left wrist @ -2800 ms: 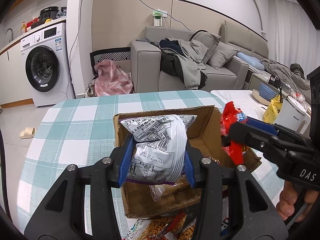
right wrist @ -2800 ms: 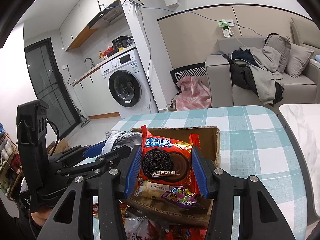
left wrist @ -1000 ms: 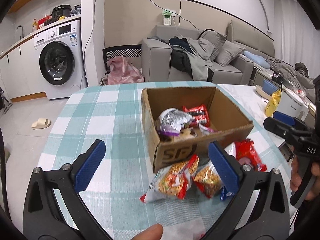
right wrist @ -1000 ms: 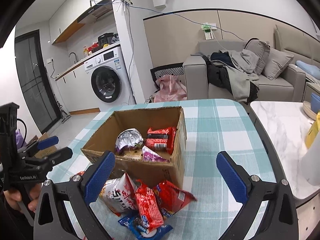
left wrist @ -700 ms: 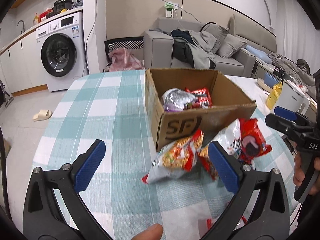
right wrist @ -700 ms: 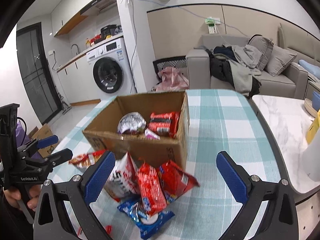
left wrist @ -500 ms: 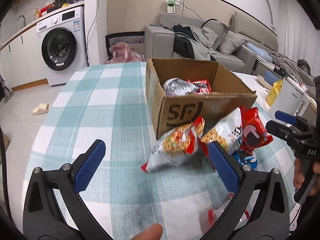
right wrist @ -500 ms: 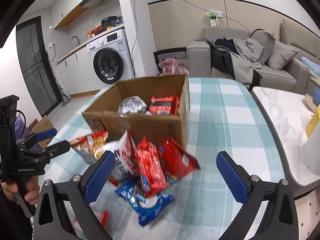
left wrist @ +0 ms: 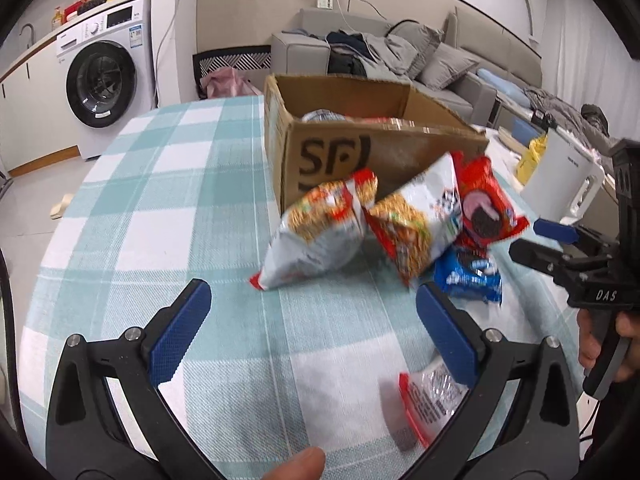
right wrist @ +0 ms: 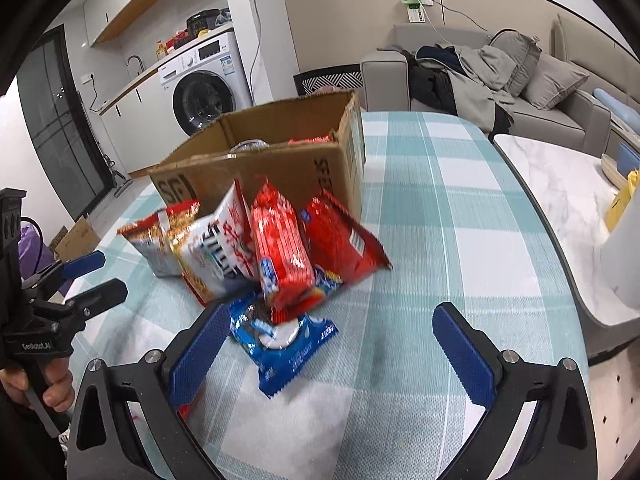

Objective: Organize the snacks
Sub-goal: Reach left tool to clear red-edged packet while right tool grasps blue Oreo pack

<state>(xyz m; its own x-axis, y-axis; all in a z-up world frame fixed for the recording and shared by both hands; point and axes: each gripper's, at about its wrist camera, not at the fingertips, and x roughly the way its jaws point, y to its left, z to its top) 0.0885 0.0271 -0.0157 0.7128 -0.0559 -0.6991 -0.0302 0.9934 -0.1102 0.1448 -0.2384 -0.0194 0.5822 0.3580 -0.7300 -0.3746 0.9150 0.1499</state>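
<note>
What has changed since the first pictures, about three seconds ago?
Both tools let go of their packets, the silver one and the red cookie one, into the cardboard box, then pulled back and down toward the snack pile. The left tool and right tool now stand open. The box stayed put.

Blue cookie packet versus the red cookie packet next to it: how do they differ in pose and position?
The blue cookie packet lies flat on the checked tablecloth; the red cookie packet stands propped, tilted, in the pile. The blue one is nearest the right tongs and partly tucked under the red one, which sits closer to the cardboard box. Both remain outside the box, ungripped.
</note>
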